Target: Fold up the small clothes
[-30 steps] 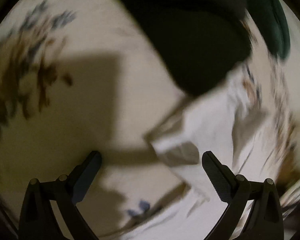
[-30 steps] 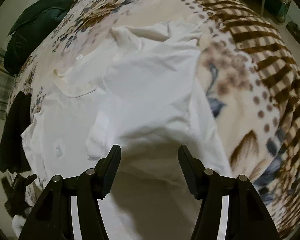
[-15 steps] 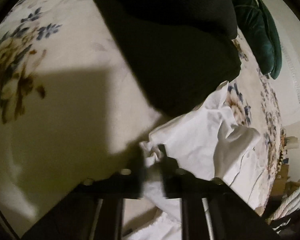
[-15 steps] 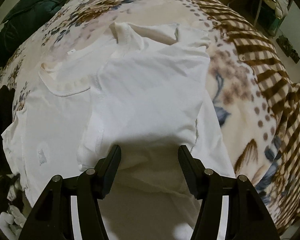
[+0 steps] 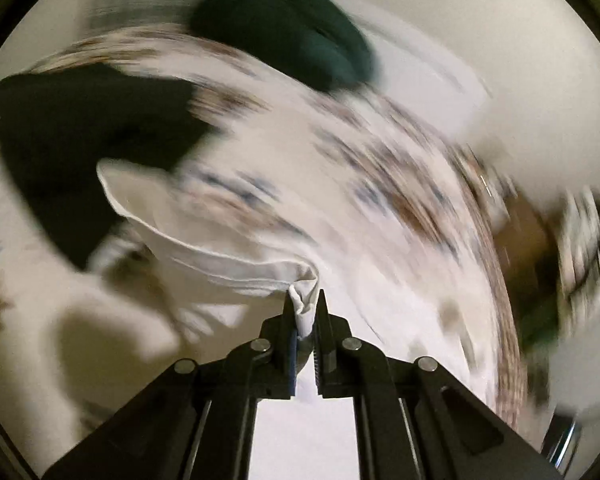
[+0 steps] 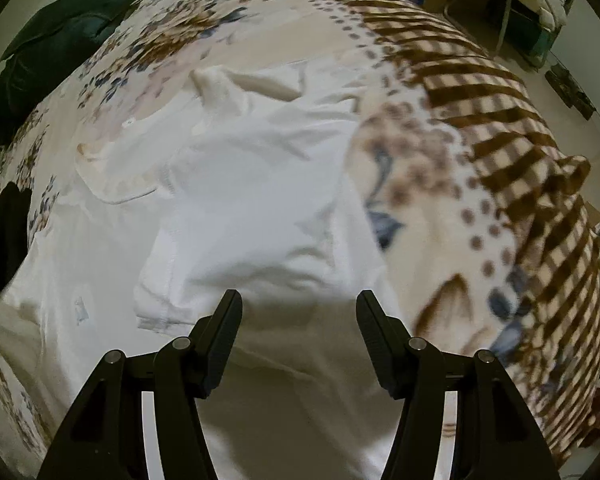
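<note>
A: Where's the shirt?
B: The white shirt [image 6: 236, 208] lies mid-frame on the patterned bed [image 6: 480, 152]. The left gripper [image 5: 305, 300] is pinched tight on a bunched corner; the right gripper [image 6: 299, 312] hangs over it, jaws apart, holding nothing.
A: Risks?
B: I'd judge that small pinch could slip, or dragging could undo the sleeve fold lying at centre.
A: Any labels?
B: Nothing readable; the left view is smeared.

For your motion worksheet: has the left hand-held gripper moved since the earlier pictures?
Yes. The left hand-held gripper, shut on the white shirt's edge, has drawn back from the black garment, which now sits farther left.
</note>
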Demonstrator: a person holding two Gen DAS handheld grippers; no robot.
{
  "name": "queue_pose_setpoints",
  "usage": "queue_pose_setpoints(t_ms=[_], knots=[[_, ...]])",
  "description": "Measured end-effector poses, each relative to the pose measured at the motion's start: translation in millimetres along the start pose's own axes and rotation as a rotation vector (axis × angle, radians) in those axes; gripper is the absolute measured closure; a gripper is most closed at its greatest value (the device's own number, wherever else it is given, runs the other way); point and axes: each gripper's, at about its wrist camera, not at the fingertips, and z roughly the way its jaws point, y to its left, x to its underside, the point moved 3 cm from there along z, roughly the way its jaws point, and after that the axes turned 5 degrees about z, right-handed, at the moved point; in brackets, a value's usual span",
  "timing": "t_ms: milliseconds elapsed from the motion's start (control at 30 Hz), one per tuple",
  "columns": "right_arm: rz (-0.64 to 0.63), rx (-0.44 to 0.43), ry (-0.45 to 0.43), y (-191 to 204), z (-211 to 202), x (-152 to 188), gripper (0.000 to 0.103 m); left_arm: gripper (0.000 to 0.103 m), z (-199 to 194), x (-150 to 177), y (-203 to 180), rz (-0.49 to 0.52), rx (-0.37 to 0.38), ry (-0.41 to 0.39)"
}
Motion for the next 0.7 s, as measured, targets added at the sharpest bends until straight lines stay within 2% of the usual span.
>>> queue_pose_setpoints(t_ms=[67, 100, 133, 167, 200, 300, 367, 400, 467, 533, 667, 700], knots=[[0.009, 0.006, 0.004, -11, -3, -1, 0.041, 0.096, 24, 20, -28, 0.082, 0.04, 0.105], [0.012, 0.008, 0.009, -17, -4, -2, 0.041, 0.094, 44, 38, -44, 0.14, 0.063, 0.211], [0.016, 0.008, 0.013, -20, -5, -2, 0.041, 0.094, 54, 49, -53, 0.18, 0.052, 0.279], [0.021, 0.005, 0.017, -25, -7, -2, 0.041, 0.094, 56, 61, -57, 0.217, 0.03, 0.325], [0.027, -0.002, 0.021, -30, -9, -2, 0.041, 0.094, 53, 67, -59, 0.232, 0.028, 0.34], [0.041, -0.035, 0.026, -39, -15, -4, 0.041, 0.074, 33, 67, -54, 0.232, 0.033, 0.316], [0.046, -0.058, 0.029, -42, -20, -3, 0.04, 0.036, 19, 63, -43, 0.219, 0.017, 0.292], [0.05, -0.072, 0.032, -42, -22, -2, 0.04, 0.03, 11, 59, -32, 0.204, -0.004, 0.272], [0.058, -0.11, 0.052, -40, -25, 0, 0.04, 0.029, 10, 46, -13, 0.176, -0.045, 0.248], [0.064, -0.184, 0.088, -32, -27, 3, 0.04, 0.029, 9, 35, 13, 0.156, -0.113, 0.235], [0.012, -0.288, 0.132, 11, -26, -2, 0.04, 0.029, 25, 29, 60, 0.134, -0.253, 0.276], [-0.008, -0.313, 0.14, 26, -23, -7, 0.04, 0.029, 25, 33, 69, 0.128, -0.263, 0.281]])
